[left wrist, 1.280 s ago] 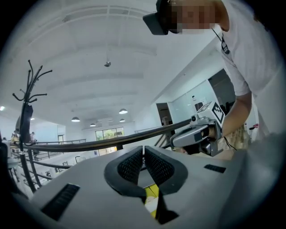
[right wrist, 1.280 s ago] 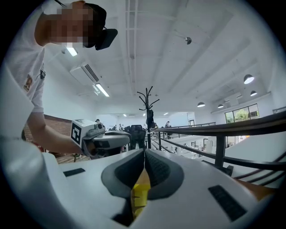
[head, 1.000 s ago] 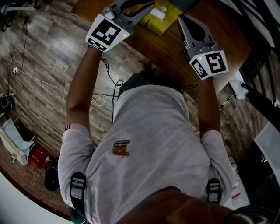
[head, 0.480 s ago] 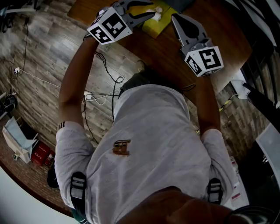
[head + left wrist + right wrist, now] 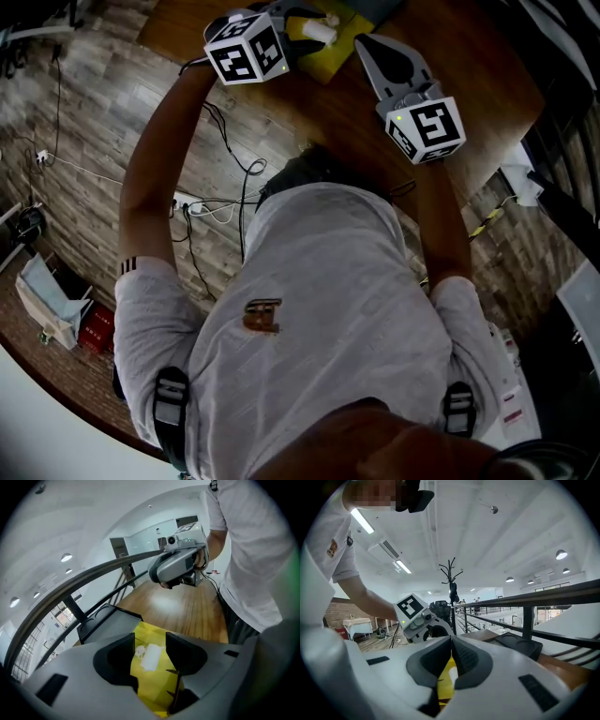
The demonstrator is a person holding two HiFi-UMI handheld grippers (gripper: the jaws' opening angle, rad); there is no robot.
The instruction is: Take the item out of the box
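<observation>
Your left hand-held gripper (image 5: 150, 644) hangs over the yellow box (image 5: 154, 691) at 12 o'clock on the desk (image 5: 375, 122), jaws just been opening wide, white item (image 5: 151, 657) inside between them, ungripped; right hand-held gripper (image 5: 451, 639) pinched closed, empty

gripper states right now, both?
Left gripper: open, jaws have just been opening; white item in the yellow box shows between them, not gripped.
Right gripper: shut, nothing held.
</observation>
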